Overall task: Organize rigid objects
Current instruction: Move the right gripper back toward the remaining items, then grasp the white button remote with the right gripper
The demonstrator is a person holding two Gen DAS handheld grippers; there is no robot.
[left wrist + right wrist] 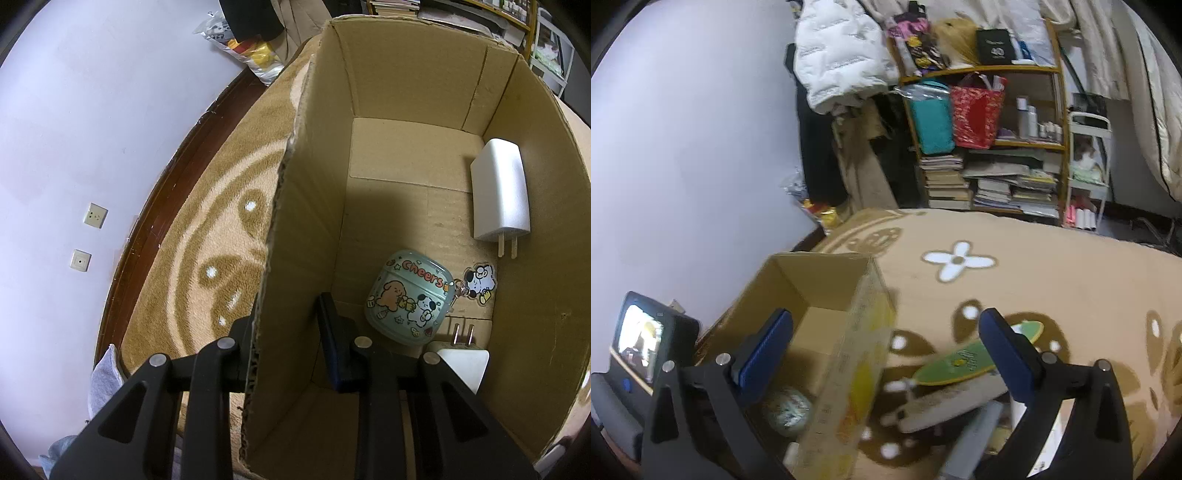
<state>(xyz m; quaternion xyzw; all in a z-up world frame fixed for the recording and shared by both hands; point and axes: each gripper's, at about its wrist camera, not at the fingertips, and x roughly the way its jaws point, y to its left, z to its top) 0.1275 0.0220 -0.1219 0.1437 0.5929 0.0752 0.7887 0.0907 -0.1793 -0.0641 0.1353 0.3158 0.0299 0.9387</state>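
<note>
In the left wrist view, the box wall [295,229] was pinched by the left gripper [284,325]. An earbud case [408,299] and a white charger [500,188] were seen inside. In the right wrist view, the right gripper [886,354] was spread wide, holding nothing. The green board [967,360], likely light and stiff, would be best gripped by its edges.

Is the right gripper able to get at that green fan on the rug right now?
Probably yes: the right gripper is open, the green fan lies uncovered atop the clutter outside the cardboard box, with nothing over it.
</note>
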